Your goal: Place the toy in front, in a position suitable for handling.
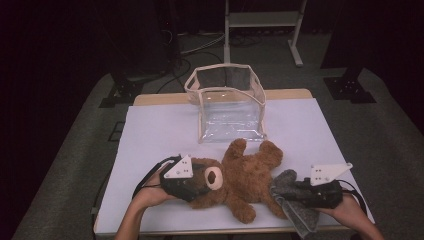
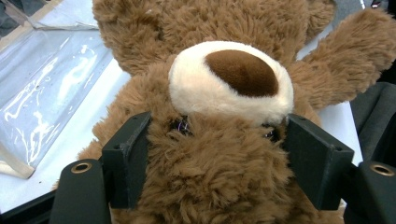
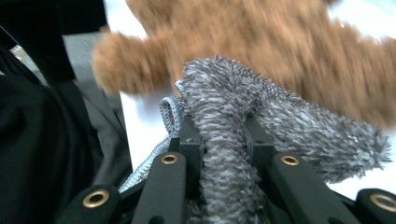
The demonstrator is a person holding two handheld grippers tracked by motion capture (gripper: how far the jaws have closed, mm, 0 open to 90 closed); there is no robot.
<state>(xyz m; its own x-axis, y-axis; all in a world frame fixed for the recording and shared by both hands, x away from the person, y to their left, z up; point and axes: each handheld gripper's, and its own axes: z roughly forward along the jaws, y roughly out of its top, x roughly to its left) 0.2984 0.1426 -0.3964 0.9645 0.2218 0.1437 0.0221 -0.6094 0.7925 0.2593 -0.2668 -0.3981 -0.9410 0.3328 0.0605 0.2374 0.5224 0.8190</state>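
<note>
Grey fuzzy cloth [image 3: 224, 140] sits clamped between the right gripper [image 3: 223, 135] jaws, bunched upward between them, with a woven loop just outside one jaw; the right gripper view alone shows this pinch. Beyond these jaws lies the brown fur of the teddy bear [image 3: 289, 46], blurred.

Left gripper [image 2: 217, 154] jaws are pressed on either side of the bear's head, at eye level, fur bulging between them; the cream muzzle with its brown nose sits just ahead of the jaws. Only this view shows that contact.

From the high view, the bear [image 1: 245, 180] lies on its back on the white-covered counter [image 1: 150, 130], between the two grippers, head toward the left gripper [image 1: 200, 186], the cloth [image 1: 292, 192] at its leg by the right gripper [image 1: 295, 192].

Beyond the bear, a clear plastic bag [image 1: 227, 102] with beige trim stands open; nothing visible inside.
</note>
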